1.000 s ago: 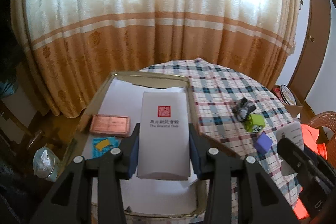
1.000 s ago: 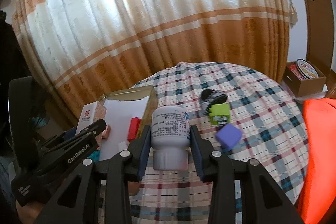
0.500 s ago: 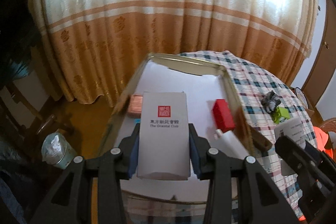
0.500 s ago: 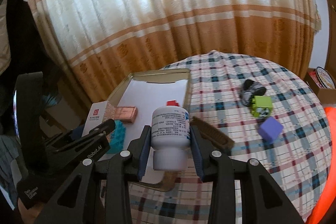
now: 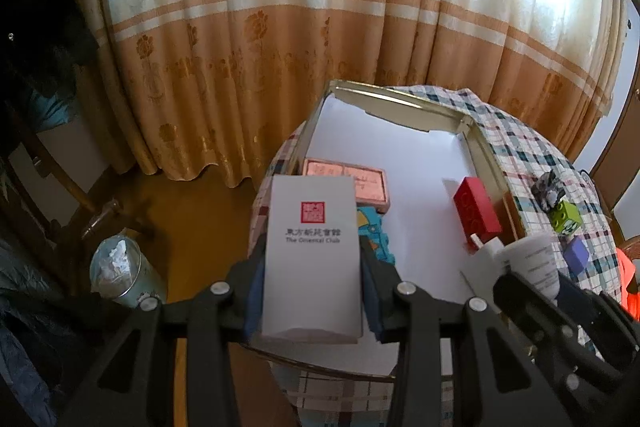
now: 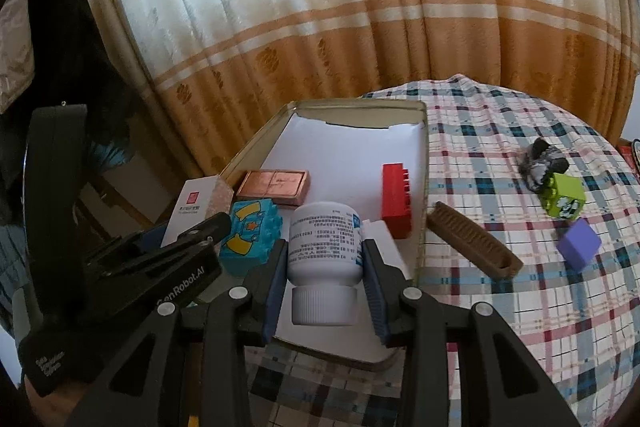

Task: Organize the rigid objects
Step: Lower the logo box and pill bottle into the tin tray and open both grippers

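Left wrist: left tongs (image 5: 312, 267) clamped on white box (image 5: 312, 255), angled down over tray (image 5: 424, 155); right tongs (image 6: 325, 259) clamped on pill bottle (image 6: 325, 247).

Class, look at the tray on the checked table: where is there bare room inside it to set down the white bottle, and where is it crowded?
The tray is bare across its far half, beyond the copper box and red brick. A narrower strip runs between those two. The near left corner is crowded by the blue brick and copper box.
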Demonstrator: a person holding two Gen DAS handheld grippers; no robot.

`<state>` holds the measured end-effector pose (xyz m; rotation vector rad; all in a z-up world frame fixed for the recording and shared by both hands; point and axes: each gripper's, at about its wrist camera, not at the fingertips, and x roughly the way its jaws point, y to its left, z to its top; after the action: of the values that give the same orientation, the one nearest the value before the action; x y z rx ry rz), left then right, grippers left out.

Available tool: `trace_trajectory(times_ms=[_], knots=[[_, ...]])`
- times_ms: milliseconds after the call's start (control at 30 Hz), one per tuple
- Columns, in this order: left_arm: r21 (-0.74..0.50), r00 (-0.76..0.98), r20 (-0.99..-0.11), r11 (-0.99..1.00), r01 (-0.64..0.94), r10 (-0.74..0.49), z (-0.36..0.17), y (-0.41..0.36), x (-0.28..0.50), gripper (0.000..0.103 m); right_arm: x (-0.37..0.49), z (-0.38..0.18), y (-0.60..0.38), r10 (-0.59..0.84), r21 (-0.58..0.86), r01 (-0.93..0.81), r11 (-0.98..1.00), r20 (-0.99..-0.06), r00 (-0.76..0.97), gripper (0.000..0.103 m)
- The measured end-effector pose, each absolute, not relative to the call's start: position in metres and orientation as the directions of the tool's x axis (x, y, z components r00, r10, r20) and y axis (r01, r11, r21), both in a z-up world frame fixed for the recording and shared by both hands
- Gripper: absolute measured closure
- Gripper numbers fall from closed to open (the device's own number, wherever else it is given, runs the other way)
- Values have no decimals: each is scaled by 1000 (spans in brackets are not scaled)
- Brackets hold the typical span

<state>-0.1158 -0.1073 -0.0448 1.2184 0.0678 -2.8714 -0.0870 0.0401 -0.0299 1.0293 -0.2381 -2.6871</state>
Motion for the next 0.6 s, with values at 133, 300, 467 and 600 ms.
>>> trace_trajectory(times_ms=[133, 300, 467, 600], knots=[[-22, -688, -726, -999, 30, -4, -48, -107, -117, 63, -91, -35, 36, -298, 241, 184, -953, -643, -705, 64], [-2, -689, -724, -1000, 18, -11, -50, -104, -119, 63, -98, -44, 33, -302, 244, 185, -952, -657, -691, 64], [22, -692, -722, -1000, 11, -24, -51, -101, -120, 63, -103, -53, 34, -302, 246, 180, -952, -668, -680, 63], [17, -691, -722, -1000, 11, -19, -53, -100, -122, 62, -106, -55, 35, -297, 228, 193, -954, -655, -695, 63]])
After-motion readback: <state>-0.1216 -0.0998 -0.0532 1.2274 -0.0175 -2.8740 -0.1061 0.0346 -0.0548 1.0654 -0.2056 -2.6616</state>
